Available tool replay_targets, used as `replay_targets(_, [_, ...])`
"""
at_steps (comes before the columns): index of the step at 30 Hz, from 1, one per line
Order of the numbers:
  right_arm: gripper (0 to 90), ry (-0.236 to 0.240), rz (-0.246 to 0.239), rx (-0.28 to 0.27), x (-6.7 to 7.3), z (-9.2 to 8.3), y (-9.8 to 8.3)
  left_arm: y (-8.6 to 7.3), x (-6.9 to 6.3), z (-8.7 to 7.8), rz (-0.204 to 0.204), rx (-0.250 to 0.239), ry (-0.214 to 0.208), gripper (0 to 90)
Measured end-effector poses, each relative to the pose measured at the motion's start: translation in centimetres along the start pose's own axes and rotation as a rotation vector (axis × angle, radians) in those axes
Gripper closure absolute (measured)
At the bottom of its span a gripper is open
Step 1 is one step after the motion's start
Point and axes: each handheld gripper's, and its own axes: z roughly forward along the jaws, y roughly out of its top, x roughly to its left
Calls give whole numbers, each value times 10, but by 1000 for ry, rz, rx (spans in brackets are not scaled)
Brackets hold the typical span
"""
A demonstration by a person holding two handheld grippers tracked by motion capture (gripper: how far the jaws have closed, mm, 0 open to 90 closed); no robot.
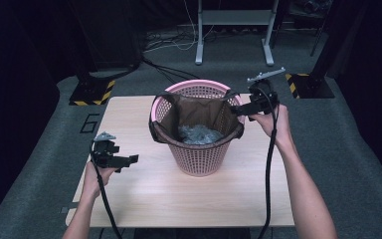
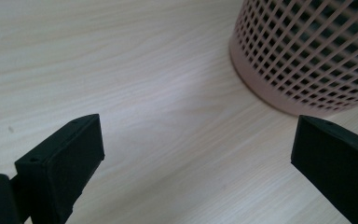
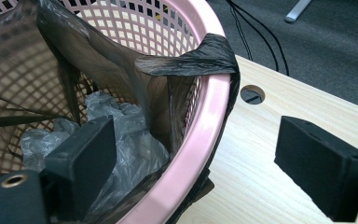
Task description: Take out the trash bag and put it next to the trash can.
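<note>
A pink lattice basket point(image 1: 199, 154) stands mid-table, lined with a dark translucent bag point(image 1: 179, 114) whose edge folds over the rim at right point(image 3: 191, 60). Crumpled grey plastic point(image 1: 199, 134) lies at the bottom point(image 3: 121, 140). My right gripper point(image 1: 236, 110) is at the basket's right rim, open. In the right gripper view its jaws straddle the pink rim point(image 3: 214, 28), one inside the basket and one outside over the table, with the pads apart from it point(image 3: 200, 140). My left gripper point(image 1: 129, 159) hovers left of the basket, open and with nothing in it point(image 2: 198, 140), the basket's base point(image 2: 307, 51) ahead at right.
The light wooden table point(image 1: 179, 199) has bare room in front and to the left of the basket. A cable hole point(image 3: 252, 94) sits in the tabletop near the right rim. Behind the table are a grey desk frame point(image 1: 234, 35), floor cables and striped stand bases point(image 1: 92, 92).
</note>
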Motion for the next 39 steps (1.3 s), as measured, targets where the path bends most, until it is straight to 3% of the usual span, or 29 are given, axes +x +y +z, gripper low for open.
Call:
replay_targets(12, [125, -34, -42, 23, 5, 1, 5, 66, -11, -16, 73, -32, -67, 65])
replay_targets(25, [153, -32, -52, 27, 7, 1, 14, 117, -17, -24, 119, -45, -95, 100])
replay_targets(30, [176, -42, -68, 24, 9, 2, 20, 139, -26, -22, 149, -47, -103, 115])
replay_targets(39, [305, -41, -78, 18, 9, 7, 30, 174, -43, -10, 202, -51, -95, 142])
